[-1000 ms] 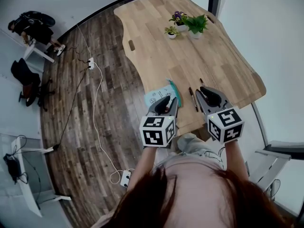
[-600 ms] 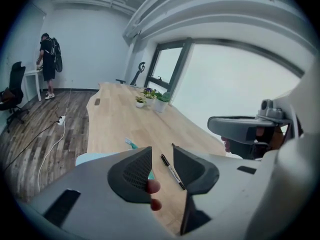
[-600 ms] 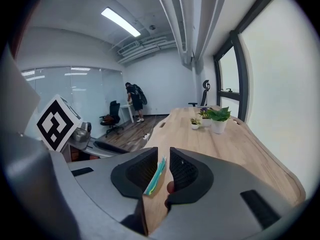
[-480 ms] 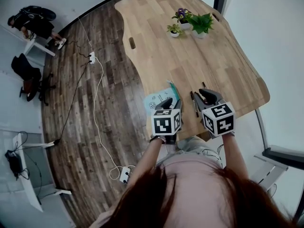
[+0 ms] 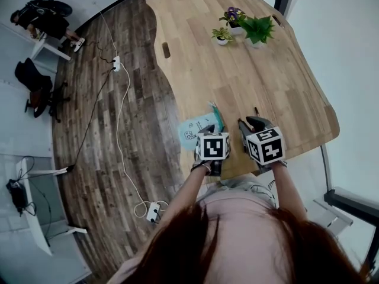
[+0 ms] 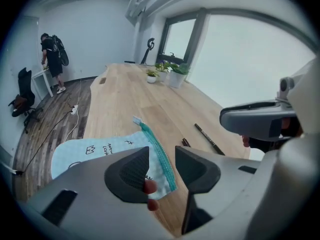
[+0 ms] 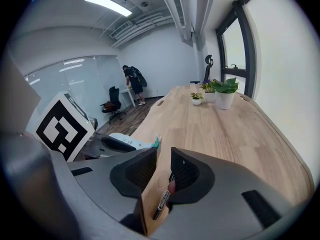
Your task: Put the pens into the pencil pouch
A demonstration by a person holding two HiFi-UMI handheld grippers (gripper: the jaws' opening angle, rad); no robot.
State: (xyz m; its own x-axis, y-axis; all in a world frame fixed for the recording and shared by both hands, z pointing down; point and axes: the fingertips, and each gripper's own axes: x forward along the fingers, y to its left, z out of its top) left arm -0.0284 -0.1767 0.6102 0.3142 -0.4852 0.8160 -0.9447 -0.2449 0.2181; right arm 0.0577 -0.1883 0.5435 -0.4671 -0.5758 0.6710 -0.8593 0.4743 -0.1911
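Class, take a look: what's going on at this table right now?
A person holds a gripper in each hand at the near edge of the wooden table. The left gripper is above the light blue pencil pouch, its jaws opening, not gripping it. The right gripper, jaws also opening, is over a black pen lying on the table. Nothing is held yet.

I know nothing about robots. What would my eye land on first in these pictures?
Two hand-held tools hover at the near edge of the wooden table, each with a black-and-white marker cube. They are the left gripper and the right gripper, both with fingers opening and nothing gripped. Just ahead of the left one lies a pale blue pencil pouch with a teal zip, and a black pen lies on the table below the right one's fingers.
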